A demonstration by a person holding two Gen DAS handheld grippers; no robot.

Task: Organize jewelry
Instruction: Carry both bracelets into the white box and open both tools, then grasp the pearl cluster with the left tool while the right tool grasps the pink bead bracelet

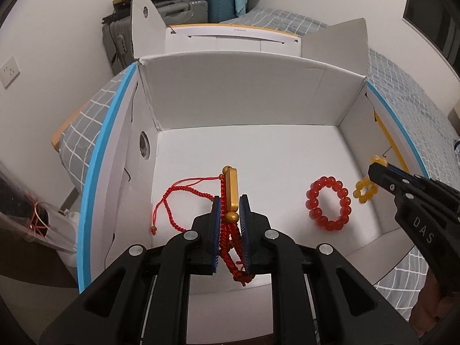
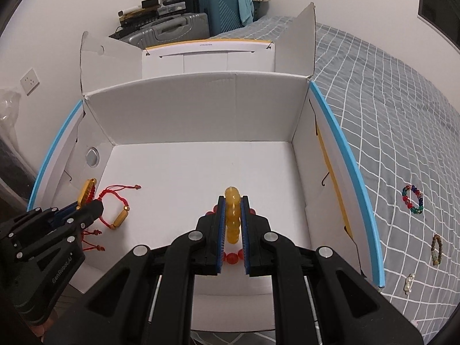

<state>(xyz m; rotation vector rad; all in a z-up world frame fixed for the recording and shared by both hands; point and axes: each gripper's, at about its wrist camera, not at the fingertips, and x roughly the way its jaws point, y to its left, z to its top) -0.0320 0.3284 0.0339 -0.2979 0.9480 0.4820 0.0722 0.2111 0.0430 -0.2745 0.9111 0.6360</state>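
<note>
My left gripper (image 1: 230,201) is shut on a red cord bracelet with a gold tube bead (image 1: 231,192), held above the floor of the open white box (image 1: 244,97). A second red cord bracelet (image 1: 175,201) with gold beads (image 2: 119,218) lies on the box floor to its left. My right gripper (image 2: 233,201) is shut on a yellow bead bracelet (image 2: 232,215) and holds it over a red bead bracelet (image 1: 327,202), which lies on the box floor. The right gripper also shows in the left wrist view (image 1: 376,169), and the left gripper in the right wrist view (image 2: 89,204).
The box sits on a bed with a grey checked cover (image 2: 402,115). On the cover right of the box lie a multicoloured bead bracelet (image 2: 413,199), a brown-green bracelet (image 2: 437,250) and a pearl piece (image 2: 408,283). Suitcases (image 2: 218,8) stand behind.
</note>
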